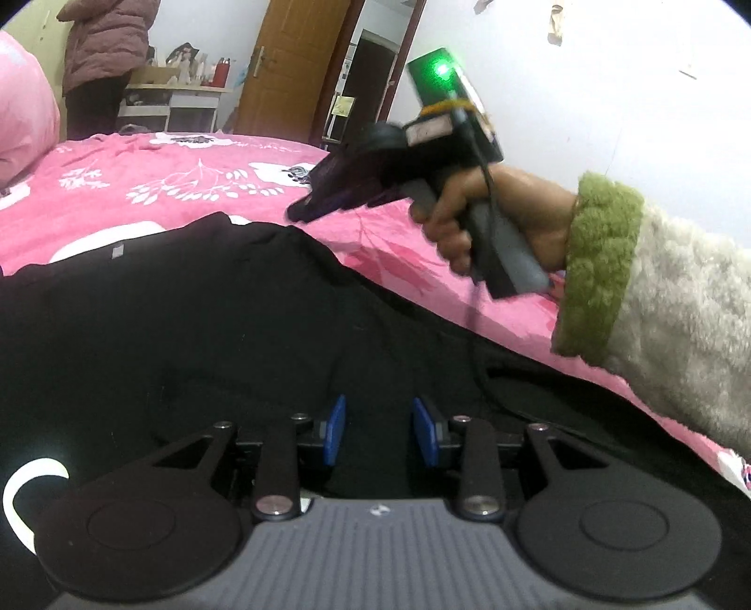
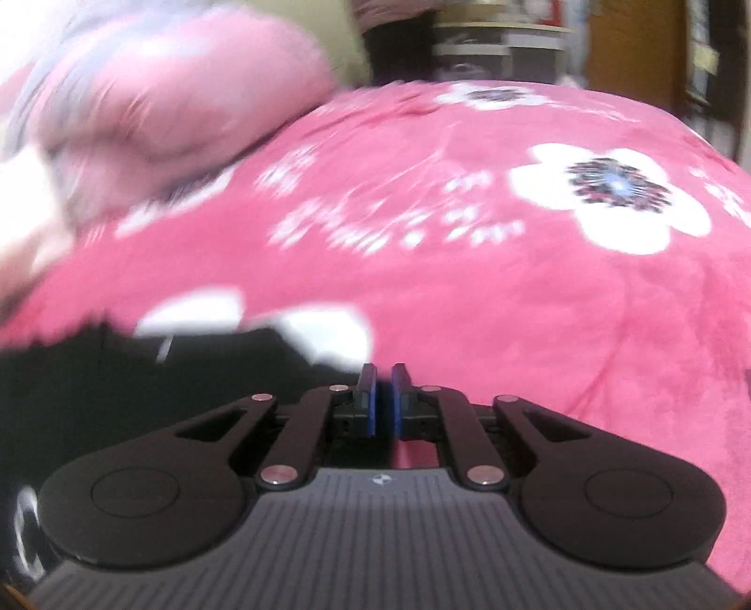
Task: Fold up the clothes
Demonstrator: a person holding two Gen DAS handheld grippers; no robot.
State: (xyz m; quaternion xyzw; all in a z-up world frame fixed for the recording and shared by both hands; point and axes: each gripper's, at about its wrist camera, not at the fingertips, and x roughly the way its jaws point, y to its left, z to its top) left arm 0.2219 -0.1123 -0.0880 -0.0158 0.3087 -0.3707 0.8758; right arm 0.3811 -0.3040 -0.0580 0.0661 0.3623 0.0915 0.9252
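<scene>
A black garment [image 1: 187, 328] lies spread on the pink bed, with a white print [image 1: 28, 492] at its near left. My left gripper [image 1: 380, 429] hovers low over it, blue pads apart, and no fold is visibly pinched between them. Farther right, a hand in a green-cuffed fleece sleeve [image 1: 605, 272] holds my right gripper [image 1: 300, 213], blurred, just past the garment's far edge above the bedspread. In the right wrist view my right gripper [image 2: 384, 399] is shut with nothing seen between its pads. The black garment [image 2: 94, 375] fills that view's lower left.
A pink floral bedspread [image 2: 469, 281] covers the bed. A pink pillow or quilt [image 2: 164, 94] is heaped at the left. Beyond the bed a person in a puffy jacket [image 1: 108, 42] stands by a cluttered desk [image 1: 187, 94], beside a wooden door [image 1: 291, 61].
</scene>
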